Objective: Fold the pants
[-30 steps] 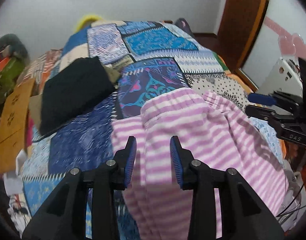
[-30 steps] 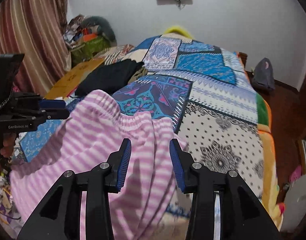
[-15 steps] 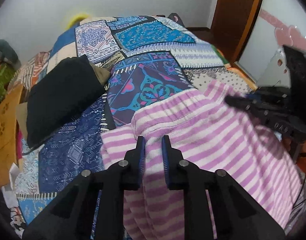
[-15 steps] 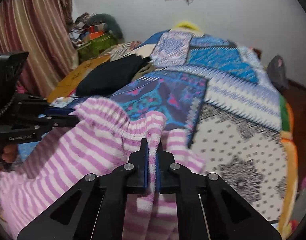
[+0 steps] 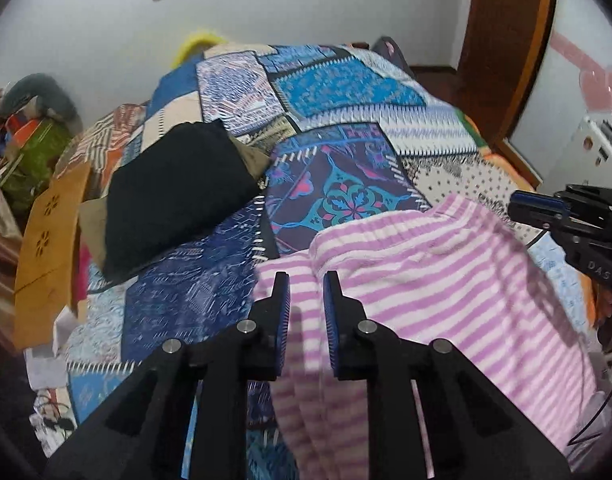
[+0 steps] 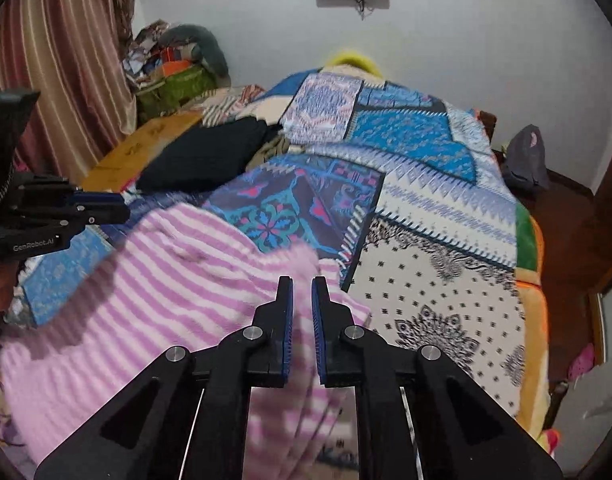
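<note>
The pink-and-white striped pants (image 5: 446,292) lie across the near end of the patchwork bed, waistband toward the pillows. My left gripper (image 5: 306,280) is narrowed onto a raised fold at the left part of the waistband, and fabric fills the gap between its blue pads. My right gripper (image 6: 301,282) sits over the waistband's right part (image 6: 301,256); its jaws are opening, with blurred pink cloth lying loose between them. Each gripper also shows from the side in the other's view: the right gripper (image 5: 518,206) and the left gripper (image 6: 123,210).
A folded black garment (image 5: 177,196) lies on the bedspread (image 5: 346,92) beyond the pants to the left. A wooden board (image 5: 49,256) leans at the bed's left side near a clutter pile (image 6: 173,64). A wooden door frame (image 5: 506,40) stands on the right.
From wide open, both grippers closed on the waistband and pushed forward, then drew back. Since half a second ago the right jaws have parted slightly; the left gap is unchanged.
</note>
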